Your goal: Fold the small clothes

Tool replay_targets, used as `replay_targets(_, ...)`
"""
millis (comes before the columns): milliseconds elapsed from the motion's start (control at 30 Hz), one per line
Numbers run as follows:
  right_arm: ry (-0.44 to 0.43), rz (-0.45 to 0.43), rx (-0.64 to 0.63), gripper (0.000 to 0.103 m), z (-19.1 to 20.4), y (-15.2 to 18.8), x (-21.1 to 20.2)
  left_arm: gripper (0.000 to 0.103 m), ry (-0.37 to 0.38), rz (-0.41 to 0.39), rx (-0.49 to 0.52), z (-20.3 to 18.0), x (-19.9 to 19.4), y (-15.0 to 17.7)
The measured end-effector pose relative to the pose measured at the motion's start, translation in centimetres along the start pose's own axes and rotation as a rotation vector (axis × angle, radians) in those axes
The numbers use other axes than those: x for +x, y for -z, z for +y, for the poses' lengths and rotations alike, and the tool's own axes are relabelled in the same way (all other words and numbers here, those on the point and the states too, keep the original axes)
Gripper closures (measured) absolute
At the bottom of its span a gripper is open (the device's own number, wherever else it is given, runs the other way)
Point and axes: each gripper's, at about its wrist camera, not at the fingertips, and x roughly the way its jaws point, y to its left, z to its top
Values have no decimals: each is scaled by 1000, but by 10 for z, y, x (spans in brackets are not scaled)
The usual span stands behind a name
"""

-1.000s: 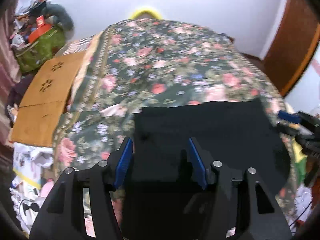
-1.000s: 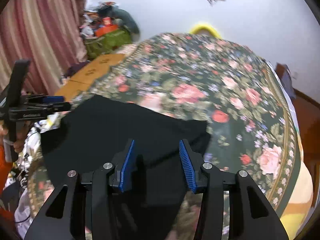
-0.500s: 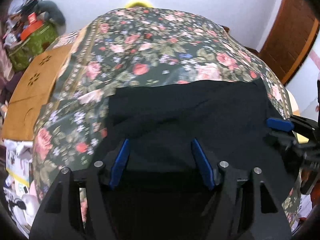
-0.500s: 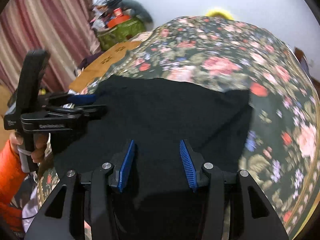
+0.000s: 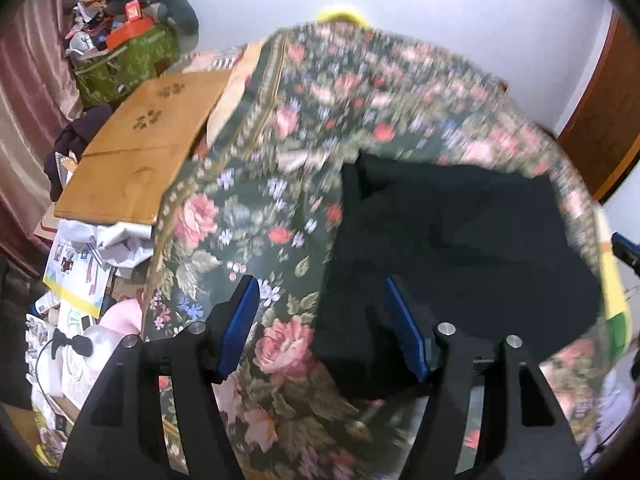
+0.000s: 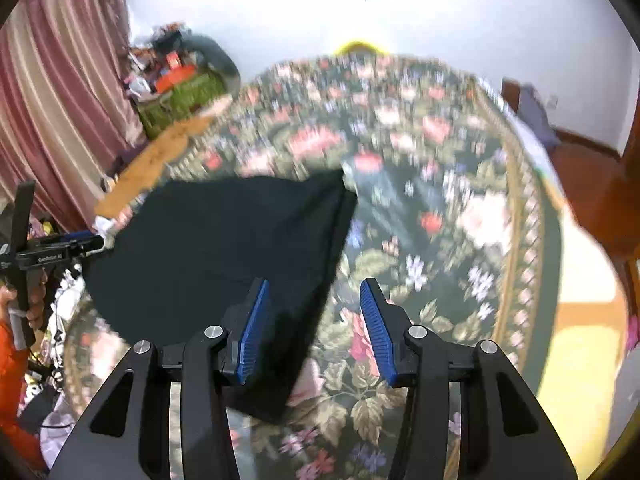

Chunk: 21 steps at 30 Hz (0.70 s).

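A black garment (image 5: 460,248) lies spread flat on the floral bedspread (image 5: 248,216); it also shows in the right wrist view (image 6: 224,248). My left gripper (image 5: 324,324) is open and empty, astride the garment's left edge, a little above it. My right gripper (image 6: 314,328) is open and empty, astride the garment's right edge. The left gripper also shows at the left edge of the right wrist view (image 6: 76,240). A bit of the right gripper shows at the right edge of the left wrist view (image 5: 628,246).
A brown cardboard sheet (image 5: 140,140) lies left of the bed. A green bag (image 5: 128,60) of clutter stands at the far left. Papers and clutter (image 5: 80,264) lie beside the bed. A wooden door (image 5: 600,120) is at right. The bedspread (image 6: 440,208) reaches right.
Both grippers have pulled apart to the garment's opposite side edges and drawn back; before, each was over the middle of the cloth. Both stayed open.
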Motion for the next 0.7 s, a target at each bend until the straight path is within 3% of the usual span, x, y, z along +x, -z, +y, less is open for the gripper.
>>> replay_targets(333, -63, -369, -112, 59, 70, -22, -119, 38, 111, -381, 83, -65, -161, -7)
replay_targets(567, -88, -571, -170, 59, 106, -16, -181, 38, 133, -637, 157, -106, -255, 23)
replay_targets(700, -74, -646, -185, 53, 122, -4, -202, 36, 140, -727, 165, -116, -283, 43)
